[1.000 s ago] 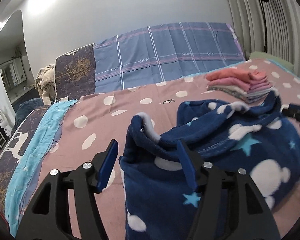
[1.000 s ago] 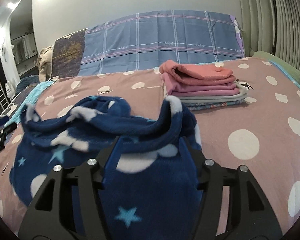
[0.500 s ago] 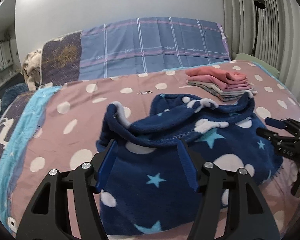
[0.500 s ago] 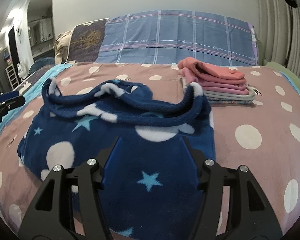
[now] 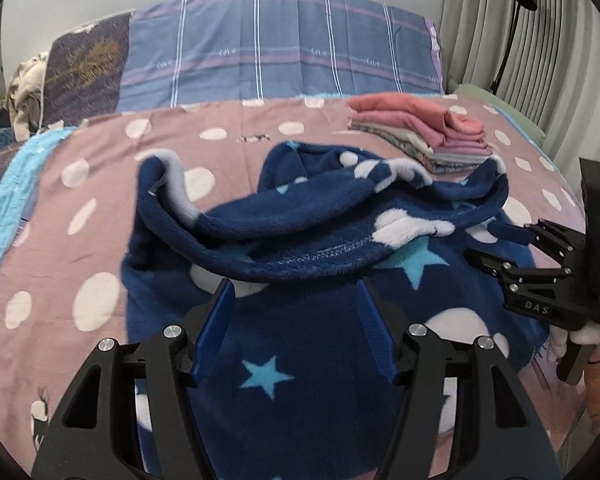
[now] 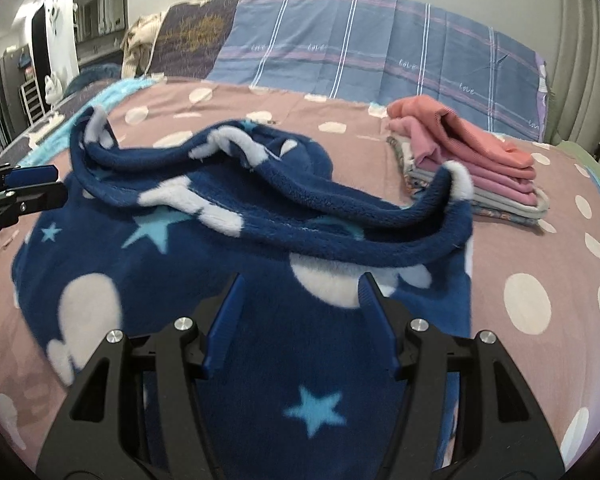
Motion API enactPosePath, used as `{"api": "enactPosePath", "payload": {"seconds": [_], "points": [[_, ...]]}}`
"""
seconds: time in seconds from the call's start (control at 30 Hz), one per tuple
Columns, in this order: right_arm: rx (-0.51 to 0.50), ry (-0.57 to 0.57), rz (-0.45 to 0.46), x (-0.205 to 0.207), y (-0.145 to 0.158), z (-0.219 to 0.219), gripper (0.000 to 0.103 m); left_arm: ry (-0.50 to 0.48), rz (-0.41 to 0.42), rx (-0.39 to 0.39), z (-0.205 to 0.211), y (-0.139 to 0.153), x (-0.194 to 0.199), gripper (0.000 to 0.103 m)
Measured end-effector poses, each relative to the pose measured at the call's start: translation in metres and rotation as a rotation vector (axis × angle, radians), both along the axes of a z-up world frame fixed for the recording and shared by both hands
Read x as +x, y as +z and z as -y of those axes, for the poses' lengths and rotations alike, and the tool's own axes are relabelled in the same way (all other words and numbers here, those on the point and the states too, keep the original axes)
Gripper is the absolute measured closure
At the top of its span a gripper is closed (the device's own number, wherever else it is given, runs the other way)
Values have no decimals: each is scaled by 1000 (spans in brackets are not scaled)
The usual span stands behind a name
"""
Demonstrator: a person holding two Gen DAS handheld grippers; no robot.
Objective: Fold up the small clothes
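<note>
A navy fleece garment (image 5: pixel 308 320) with white spots and light-blue stars lies on the pink polka-dot bed; it also shows in the right wrist view (image 6: pixel 228 280). Its far edge is rumpled into a raised rolled fold. My left gripper (image 5: pixel 294 316) is open and empty, hovering over the garment's near left part. My right gripper (image 6: pixel 300 308) is open and empty over the garment's near right part. Each gripper shows at the edge of the other's view, the right gripper (image 5: pixel 512 240) beside the garment's right edge and the left gripper (image 6: pixel 24 184) beside its left edge.
A stack of folded pink and grey clothes (image 5: pixel 424 136) sits at the back right, close behind the garment (image 6: pixel 476 168). A blue plaid cover (image 5: pixel 284 60) stands against the wall behind. A turquoise blanket edge (image 5: pixel 4 200) runs along the bed's left side.
Both grippers have pulled back toward the near side and risen. The garment now lies released and more spread on the bed. Both stayed open.
</note>
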State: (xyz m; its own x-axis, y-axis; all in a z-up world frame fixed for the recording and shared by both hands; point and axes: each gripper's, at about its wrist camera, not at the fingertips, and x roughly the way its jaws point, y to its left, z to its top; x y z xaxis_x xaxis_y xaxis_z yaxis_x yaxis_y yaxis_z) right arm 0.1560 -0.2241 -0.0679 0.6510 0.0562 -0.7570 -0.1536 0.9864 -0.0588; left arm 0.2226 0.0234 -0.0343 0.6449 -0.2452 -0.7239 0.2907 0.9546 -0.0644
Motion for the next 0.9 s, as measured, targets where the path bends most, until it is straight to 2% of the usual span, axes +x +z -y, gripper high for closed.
{"api": "enactPosePath", "payload": {"seconds": [0.27, 0.43, 0.5, 0.57, 0.67, 0.73, 0.83, 0.9], "points": [[-26, 26, -7, 27, -9, -3, 39, -8, -56, 44, 7, -26, 28, 40], [-77, 38, -9, 61, -8, -2, 38, -83, -50, 122, 23, -28, 67, 40], [-122, 12, 14, 85, -6, 0, 39, -30, -43, 119, 19, -23, 96, 40], [-142, -86, 54, 111, 2, 14, 40, 63, 4, 136, 8, -13, 114, 40], [-3, -164, 87, 114, 22, 43, 40, 127, 75, 107, -12, 4, 113, 40], [-7, -173, 116, 104, 30, 55, 38, 151, 101, 96, -29, 9, 107, 35], [-72, -213, 122, 92, 28, 81, 35, 198, 46, 90, -58, -1, 110, 33], [-43, -251, 85, 90, 22, 102, 35, 220, -44, 46, -78, -18, 125, 33]]}}
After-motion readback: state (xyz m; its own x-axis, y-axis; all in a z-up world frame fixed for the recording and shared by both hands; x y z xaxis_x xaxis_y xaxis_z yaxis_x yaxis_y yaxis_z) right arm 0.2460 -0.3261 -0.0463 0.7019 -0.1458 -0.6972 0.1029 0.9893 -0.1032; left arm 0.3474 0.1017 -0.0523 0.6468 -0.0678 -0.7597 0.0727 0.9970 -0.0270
